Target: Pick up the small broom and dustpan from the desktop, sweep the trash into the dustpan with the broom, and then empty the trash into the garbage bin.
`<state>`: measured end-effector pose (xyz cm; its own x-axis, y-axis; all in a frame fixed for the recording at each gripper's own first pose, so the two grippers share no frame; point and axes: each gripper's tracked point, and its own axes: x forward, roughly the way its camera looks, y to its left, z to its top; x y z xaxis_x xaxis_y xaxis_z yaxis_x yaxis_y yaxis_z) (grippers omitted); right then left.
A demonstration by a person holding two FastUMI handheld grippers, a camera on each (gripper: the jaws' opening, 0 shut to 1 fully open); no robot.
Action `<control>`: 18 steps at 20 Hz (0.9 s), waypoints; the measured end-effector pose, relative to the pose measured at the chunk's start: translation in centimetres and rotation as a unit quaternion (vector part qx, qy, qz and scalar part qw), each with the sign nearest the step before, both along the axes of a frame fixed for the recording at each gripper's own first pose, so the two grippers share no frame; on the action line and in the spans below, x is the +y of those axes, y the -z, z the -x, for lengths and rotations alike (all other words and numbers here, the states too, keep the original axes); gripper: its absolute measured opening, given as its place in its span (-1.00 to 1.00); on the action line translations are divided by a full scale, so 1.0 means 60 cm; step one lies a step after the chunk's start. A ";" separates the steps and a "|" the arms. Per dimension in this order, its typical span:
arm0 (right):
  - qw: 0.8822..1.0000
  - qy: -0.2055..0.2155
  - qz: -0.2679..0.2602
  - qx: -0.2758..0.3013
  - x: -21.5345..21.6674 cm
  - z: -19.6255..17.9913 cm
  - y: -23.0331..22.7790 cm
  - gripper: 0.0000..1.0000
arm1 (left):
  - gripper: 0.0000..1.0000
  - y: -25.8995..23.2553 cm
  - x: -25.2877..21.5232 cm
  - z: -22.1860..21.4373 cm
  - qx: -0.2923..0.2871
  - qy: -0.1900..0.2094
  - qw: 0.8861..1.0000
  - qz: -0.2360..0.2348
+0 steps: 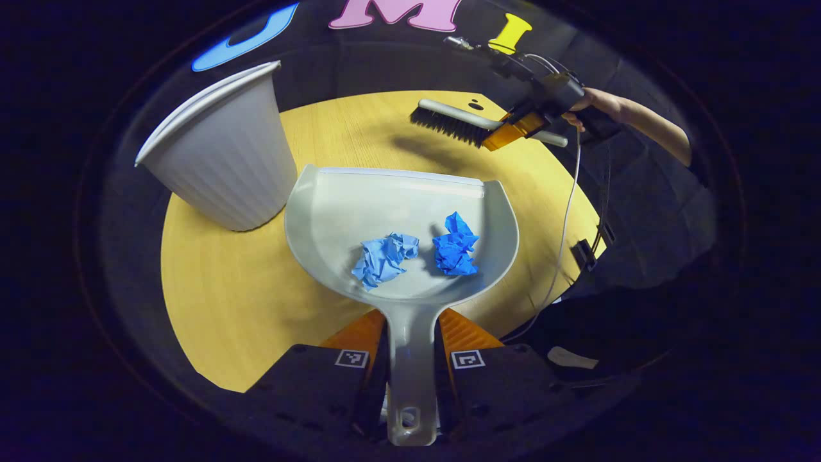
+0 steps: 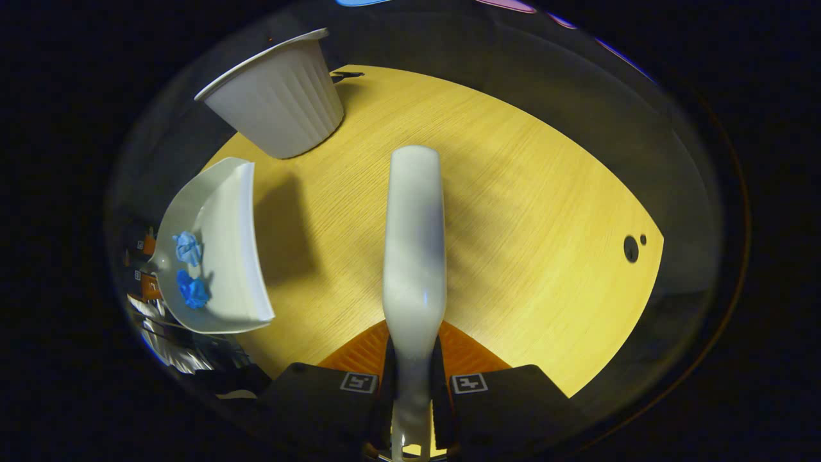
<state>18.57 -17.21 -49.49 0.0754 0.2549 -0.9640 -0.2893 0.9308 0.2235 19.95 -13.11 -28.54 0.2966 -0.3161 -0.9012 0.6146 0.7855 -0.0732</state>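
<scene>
The left claw (image 1: pixel 410 359) pinches the handle of the pale grey plastic dustpan (image 1: pixel 359 205), which holds two crumpled blue paper balls (image 1: pixel 420 251) above the yellow wooden tabletop (image 1: pixel 244 289). Sweeping looks done; emptying remains. The ribbed white plastic garbage bin (image 1: pixel 224 154) stands just beside the pan. Farther off, the right claw (image 1: pixel 513 128) grips the black-bristled small broom (image 1: pixel 449 125).

1. The pale grey plastic dustpan (image 1: pixel 359 212) is plain and unpatterned.
2. Two crumpled paper scraps lie in it: the left one (image 1: pixel 383 258) light blue, the right one (image 1: pixel 455 246) deeper blue.
3. The pale grey plastic bin (image 1: pixel 221 157), far left, has fine vertical ribbing.
4. The small broom (image 1: pixel 458 125) has black bristles and a pale grey handle.
5. The round wooden tabletop (image 1: pixel 237 289) is yellow with a fine grain.
</scene>
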 end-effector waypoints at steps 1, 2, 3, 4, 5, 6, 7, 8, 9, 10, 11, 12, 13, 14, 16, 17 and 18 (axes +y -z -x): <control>1.000 0.007 -0.005 -0.001 -0.001 0.004 0.003 -0.37 | -0.39 -0.010 0.000 -0.005 -0.006 -0.008 1.000 0.003; 1.000 0.014 -0.011 -0.003 0.001 0.005 0.003 -0.44 | -0.41 -0.023 -0.003 -0.007 -0.009 -0.022 1.000 0.011; 1.000 0.018 -0.016 -0.007 -0.002 0.009 0.008 -0.45 | -0.39 -0.038 -0.005 -0.016 -0.020 -0.041 0.999 0.022; 0.999 0.024 -0.021 -0.014 -0.004 0.014 0.009 -0.44 | -0.39 -0.055 -0.001 -0.030 -0.042 -0.063 0.997 0.031; 0.999 0.029 -0.027 -0.021 -0.004 0.016 0.011 -0.45 | -0.37 -0.068 0.004 -0.049 -0.058 -0.080 0.995 0.032; 0.999 0.034 -0.031 -0.026 -0.007 0.018 0.008 -0.44 | -0.37 -0.080 0.016 -0.061 -0.069 -0.087 0.993 0.028; 0.998 0.035 -0.030 -0.033 -0.010 0.017 0.009 -0.51 | -0.40 -0.088 0.024 -0.076 -0.081 -0.094 0.992 0.022; 0.998 0.036 -0.026 -0.041 -0.006 0.015 0.006 -0.53 | -0.39 -0.097 0.031 -0.092 -0.094 -0.104 0.990 0.014; 0.998 0.040 -0.029 -0.047 -0.002 0.015 0.002 -0.45 | -0.39 -0.101 0.038 -0.116 -0.107 -0.120 0.987 0.004; 0.997 0.047 -0.038 -0.049 -0.002 0.017 0.001 -0.44 | -0.39 -0.127 0.055 -0.139 -0.118 -0.134 0.984 -0.002; 0.996 0.054 -0.047 -0.049 -0.002 0.017 0.004 -0.44 | -0.39 -0.146 0.072 -0.173 -0.120 -0.149 0.981 -0.009; 0.996 0.057 -0.054 -0.048 -0.005 0.017 0.009 -0.43 | -0.39 -0.168 0.100 -0.202 -0.122 -0.160 0.979 -0.020; 0.995 0.060 -0.061 -0.048 -0.006 0.017 0.012 -0.44 | -0.39 -0.176 0.120 -0.229 -0.120 -0.166 0.978 -0.034; 0.995 0.065 -0.067 -0.047 -0.005 0.019 0.014 -0.44 | -0.40 -0.178 0.140 -0.257 -0.120 -0.169 0.977 -0.050; 0.994 0.074 -0.073 -0.040 -0.006 0.024 0.020 -0.45 | -0.40 -0.165 0.167 -0.317 -0.104 -0.172 0.976 -0.084; 0.993 0.083 -0.076 -0.039 -0.005 0.024 0.023 -0.44 | -0.40 -0.155 0.179 -0.341 -0.088 -0.168 0.976 -0.106; 0.992 0.090 -0.080 -0.037 -0.004 0.027 0.024 -0.51 | -0.40 -0.149 0.192 -0.361 -0.075 -0.164 0.975 -0.132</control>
<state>16.94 -17.44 -50.95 0.2031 0.3793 -0.9027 -0.1428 0.9235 0.3560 41.60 -1.59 -19.57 0.4766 0.0555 -0.8774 0.3150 0.9210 0.2293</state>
